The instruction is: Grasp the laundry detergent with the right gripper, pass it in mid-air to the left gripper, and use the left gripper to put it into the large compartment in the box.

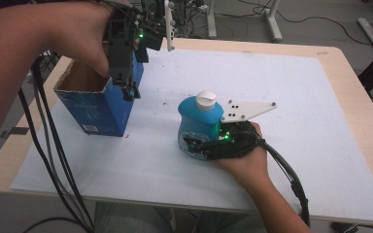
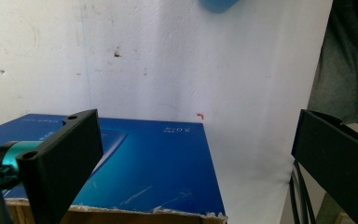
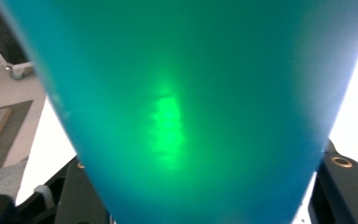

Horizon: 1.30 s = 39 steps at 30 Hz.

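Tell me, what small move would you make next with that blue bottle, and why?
Probably lift the blue bottle slightly off the white sheet. The right hand-held gripper has its jaws on either side of the upright bottle, while the left hand-held gripper, jaws apart, stands at the rim of the open blue box, seemingly steadying it to receive something.

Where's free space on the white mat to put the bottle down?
Widest bare stretch: right of the blue bottle, toward the mat's right edge. Also free along the far edge behind it. Crowded at left, where the left gripper hangs over the blue carton.
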{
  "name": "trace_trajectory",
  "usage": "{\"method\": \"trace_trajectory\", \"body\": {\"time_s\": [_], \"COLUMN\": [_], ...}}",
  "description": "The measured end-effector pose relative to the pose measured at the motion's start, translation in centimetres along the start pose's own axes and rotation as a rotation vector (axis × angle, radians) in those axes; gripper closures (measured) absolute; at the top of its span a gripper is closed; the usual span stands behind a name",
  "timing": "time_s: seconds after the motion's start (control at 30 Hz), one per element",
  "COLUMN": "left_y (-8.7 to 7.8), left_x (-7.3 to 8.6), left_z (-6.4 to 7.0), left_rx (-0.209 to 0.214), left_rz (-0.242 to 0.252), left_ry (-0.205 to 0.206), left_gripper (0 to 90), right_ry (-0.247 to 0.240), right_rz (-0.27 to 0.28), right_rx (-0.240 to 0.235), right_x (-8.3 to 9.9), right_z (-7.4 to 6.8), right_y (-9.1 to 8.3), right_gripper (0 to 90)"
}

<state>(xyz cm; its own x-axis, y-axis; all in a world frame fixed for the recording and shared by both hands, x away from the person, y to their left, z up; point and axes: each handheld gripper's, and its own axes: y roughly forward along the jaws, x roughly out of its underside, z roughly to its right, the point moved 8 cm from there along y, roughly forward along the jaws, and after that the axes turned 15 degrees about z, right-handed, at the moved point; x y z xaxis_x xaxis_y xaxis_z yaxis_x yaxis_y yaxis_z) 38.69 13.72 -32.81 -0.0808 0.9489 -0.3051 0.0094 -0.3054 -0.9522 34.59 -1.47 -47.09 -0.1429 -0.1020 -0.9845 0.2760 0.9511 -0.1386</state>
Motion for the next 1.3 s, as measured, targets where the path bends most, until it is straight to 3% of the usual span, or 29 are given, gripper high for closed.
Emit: {"method": "trace_trajectory", "body": {"time_s": [0.37,0.67,1.07,1.3], "left_y": [0.0,-0.4,-1.2,-1.1], "left_x": [-0.2,-0.5,-2.4,-3.7], "left_z": [0.2,0.4,2.2,3.5], "left_rx": [0.001,0.001,0.026,0.048], "left_rz": [0.0,0.005,0.025,0.03], "left_ry": [0.003,0.005,0.044,0.065], "left_gripper": [1.8,1.8,1.8,1.8], "right_ry": [-0.048,-0.043,-0.089,-0.092], "right_rz": [0.004,0.003,-0.02,-0.042], "right_rx": [0.018,-0.01,-0.082,-0.159], "right_x": [-0.1,-1.3,-4.5,-5.4], "right_z": [-0.1,-0.3,-0.2,-0.9], "right_y": [-0.1,-0.9,-1.6,-1.3], "right_gripper": [44.3,44.9,45.0,45.1]}}
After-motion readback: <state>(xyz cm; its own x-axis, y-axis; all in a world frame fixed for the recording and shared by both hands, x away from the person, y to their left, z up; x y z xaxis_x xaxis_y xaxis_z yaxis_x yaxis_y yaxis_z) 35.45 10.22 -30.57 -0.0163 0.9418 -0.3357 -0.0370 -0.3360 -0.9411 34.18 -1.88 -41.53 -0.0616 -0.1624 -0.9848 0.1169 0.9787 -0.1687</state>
